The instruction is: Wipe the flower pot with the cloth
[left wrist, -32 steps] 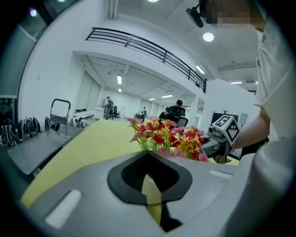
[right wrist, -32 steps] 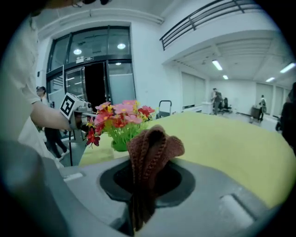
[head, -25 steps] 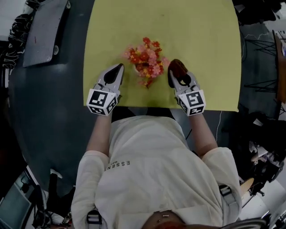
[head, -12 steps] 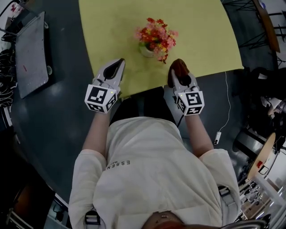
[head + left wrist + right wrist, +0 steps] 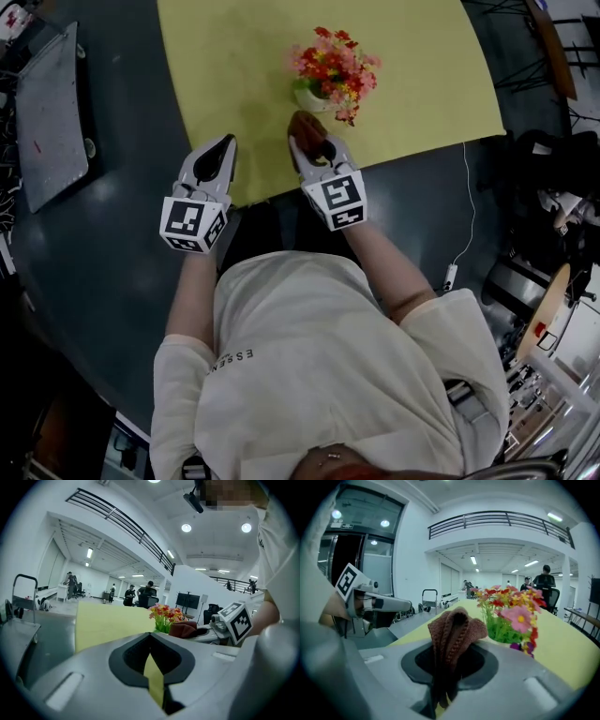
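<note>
Right gripper [image 5: 310,150] was clamped on brown knitted cloth [image 5: 306,126], held beside flower pot [image 5: 307,97] for wiping; left gripper [image 5: 218,153] closed, empty.

**Cloth** [image 5: 452,630]: brown, coarse ribbed knit, matt, pinched in your right gripper [image 5: 309,142].

**Gripper shells**, your left gripper [image 5: 218,155] included: smooth grey moulded plastic with a satin finish. A darker matt lining rings each jaw recess.

**Marker cubes** [image 5: 192,223]: flat matt faces, black print on white.

**Flower pot** [image 5: 307,97]: pale and smooth, with a faint gloss. You cannot tell ceramic from plastic here.

**Flowers** [image 5: 336,61]: red, pink and orange petals, matt, over glossier green leaves.

**Mat** [image 5: 234,75]: yellow-green sheet, even and matt.

**Table** [image 5: 122,216]: dark grey, smooth, low sheen.

**Your shirt** [image 5: 309,366]: cream cloth, soft and matt.
</note>
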The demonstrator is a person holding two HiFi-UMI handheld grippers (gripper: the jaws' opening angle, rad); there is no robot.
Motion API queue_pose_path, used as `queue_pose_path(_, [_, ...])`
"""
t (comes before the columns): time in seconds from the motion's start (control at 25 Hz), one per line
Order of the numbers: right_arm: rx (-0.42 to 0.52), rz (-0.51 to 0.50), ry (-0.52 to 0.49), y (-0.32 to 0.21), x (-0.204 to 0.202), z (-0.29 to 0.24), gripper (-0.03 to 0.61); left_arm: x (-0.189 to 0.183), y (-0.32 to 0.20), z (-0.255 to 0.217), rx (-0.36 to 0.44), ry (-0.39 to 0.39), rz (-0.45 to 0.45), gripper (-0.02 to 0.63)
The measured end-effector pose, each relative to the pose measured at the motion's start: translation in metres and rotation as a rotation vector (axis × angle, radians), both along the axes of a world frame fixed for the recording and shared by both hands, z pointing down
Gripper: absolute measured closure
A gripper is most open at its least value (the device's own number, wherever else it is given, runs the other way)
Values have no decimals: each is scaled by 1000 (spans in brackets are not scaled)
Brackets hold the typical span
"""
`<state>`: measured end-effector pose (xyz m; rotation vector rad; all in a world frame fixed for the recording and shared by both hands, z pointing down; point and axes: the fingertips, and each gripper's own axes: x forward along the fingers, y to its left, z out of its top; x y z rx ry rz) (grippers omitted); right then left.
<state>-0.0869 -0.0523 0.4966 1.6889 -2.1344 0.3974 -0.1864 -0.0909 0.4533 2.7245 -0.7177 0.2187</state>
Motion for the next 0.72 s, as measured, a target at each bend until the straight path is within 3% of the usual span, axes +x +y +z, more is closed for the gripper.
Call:
queue_pose_path(0.36, [-50,204,3,-92,5,32,520,-27,-26,14,-34,0,-68,600])
queue_pose_path(0.72, [-103,343,-24,-97,19,42,519,-22,-30,21,-62,8,-40,600])
